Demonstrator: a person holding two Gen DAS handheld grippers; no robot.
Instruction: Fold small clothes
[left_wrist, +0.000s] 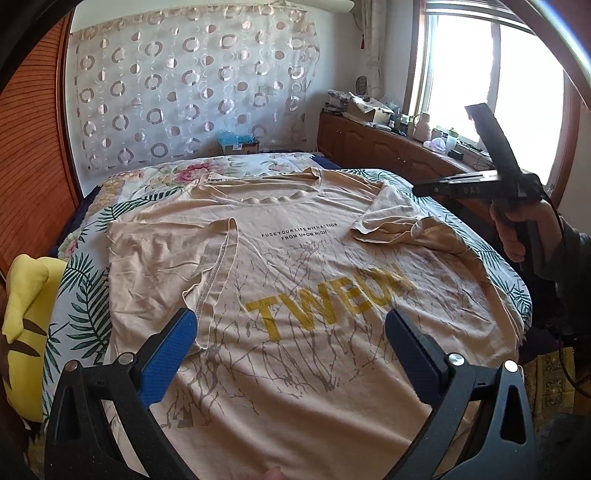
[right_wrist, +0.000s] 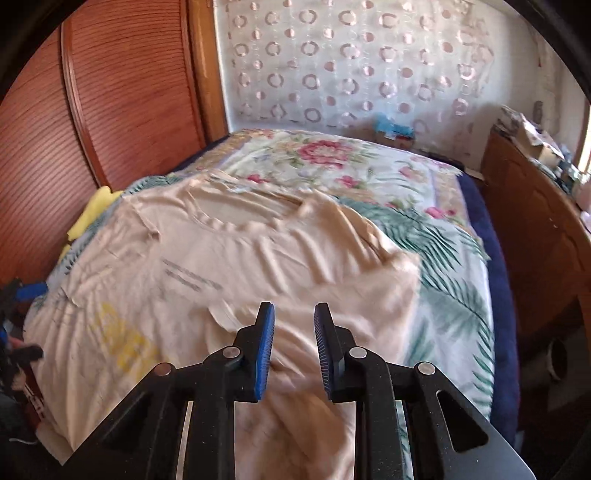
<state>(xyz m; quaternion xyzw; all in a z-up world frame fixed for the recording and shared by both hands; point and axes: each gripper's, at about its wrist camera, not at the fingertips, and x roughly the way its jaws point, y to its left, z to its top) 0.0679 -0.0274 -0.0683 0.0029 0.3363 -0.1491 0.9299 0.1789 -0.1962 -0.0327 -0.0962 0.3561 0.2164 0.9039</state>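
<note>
A beige T-shirt (left_wrist: 295, 266) lies spread front-up on the bed (left_wrist: 85, 295), over a bedspread printed with leaves and flowers; yellow letters run across its chest. Both sleeves are folded inward onto the body of the shirt. The left hand-held gripper (left_wrist: 291, 336) hovers above the lower part of the shirt, its blue-padded jaws standing wide apart with nothing between them. The right hand-held gripper (right_wrist: 294, 325) hangs over the shirt's right side, above the folded sleeve, its jaws parted by a narrow gap and gripping no cloth. A yellow cushion (left_wrist: 26, 317) sits at the bed's left edge against the wooden wardrobe (right_wrist: 122, 92).
</note>
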